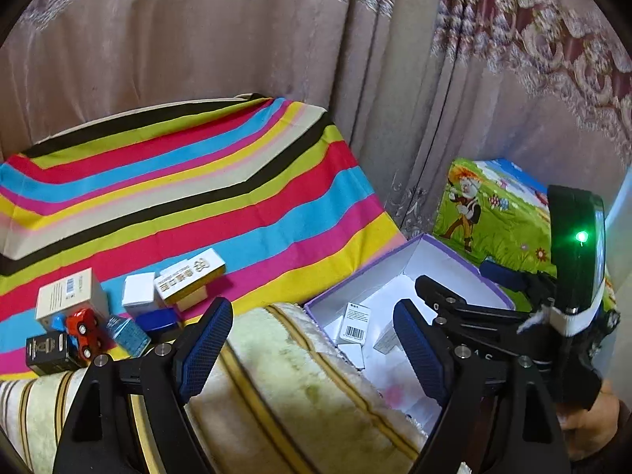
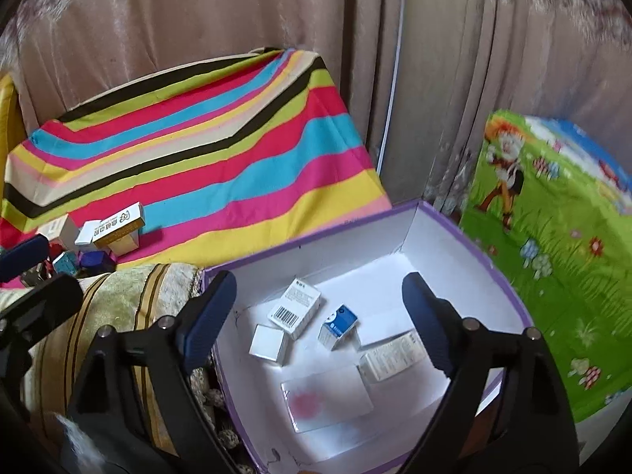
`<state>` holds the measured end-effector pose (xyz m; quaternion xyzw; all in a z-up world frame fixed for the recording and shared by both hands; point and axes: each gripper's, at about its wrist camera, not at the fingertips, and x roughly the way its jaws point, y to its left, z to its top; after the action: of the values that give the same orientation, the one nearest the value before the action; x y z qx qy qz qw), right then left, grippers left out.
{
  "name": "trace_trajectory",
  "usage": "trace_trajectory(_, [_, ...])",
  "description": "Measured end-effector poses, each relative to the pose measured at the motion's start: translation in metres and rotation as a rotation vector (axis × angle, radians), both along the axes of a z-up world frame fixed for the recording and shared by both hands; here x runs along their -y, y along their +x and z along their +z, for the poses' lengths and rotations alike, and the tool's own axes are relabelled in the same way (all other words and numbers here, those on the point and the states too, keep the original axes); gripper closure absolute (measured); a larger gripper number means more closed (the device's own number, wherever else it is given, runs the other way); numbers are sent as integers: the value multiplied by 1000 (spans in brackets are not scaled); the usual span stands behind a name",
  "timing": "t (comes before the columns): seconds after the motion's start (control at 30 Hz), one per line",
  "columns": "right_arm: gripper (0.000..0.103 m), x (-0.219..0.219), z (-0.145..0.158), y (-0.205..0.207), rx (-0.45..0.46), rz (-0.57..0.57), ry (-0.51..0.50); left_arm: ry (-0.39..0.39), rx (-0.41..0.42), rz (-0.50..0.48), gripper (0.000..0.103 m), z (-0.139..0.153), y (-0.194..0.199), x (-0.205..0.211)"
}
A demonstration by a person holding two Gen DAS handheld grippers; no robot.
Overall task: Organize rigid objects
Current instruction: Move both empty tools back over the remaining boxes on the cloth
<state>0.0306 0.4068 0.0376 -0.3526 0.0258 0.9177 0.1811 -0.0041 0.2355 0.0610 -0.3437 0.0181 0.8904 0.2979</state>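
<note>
Both wrist fisheyes look steeply down past their own fingers, the left one close over the cream striped plush cushion [image 1: 300, 387], the right one close over the open purple-rimmed white cardboard box [image 2: 454, 237], and both share that box, the rainbow-striped cloth [image 1: 189, 197] and the far beige curtain [image 2: 197, 12].

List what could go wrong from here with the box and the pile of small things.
1. The red toy car sits wedged among the small boxes; grabbing one may knock the car rolling off the striped cloth.
2. The purple-edged box rests partly on the soft fringed blanket, so a hard drop may tip it.
3. The right gripper and the left gripper, both open, hang close together and may collide.
</note>
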Motion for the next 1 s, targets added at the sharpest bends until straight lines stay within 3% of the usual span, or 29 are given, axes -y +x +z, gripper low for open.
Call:
trace_trajectory(0.17, [10, 24, 6, 0, -38, 45, 75, 26, 62, 62, 18, -7, -7, 28])
trace_trajectory(0.43, [10, 45, 5, -9, -26, 211, -80, 92, 75, 159, 18, -9, -7, 87])
trace_trajectory(0.73, [10, 92, -1, -24, 25, 366, -107, 116, 130, 292, 18, -22, -8, 150])
trace_trajectory(1.0, [10, 126, -2, -44, 49, 475, -101, 140, 172, 353, 19, -31, -9, 182])
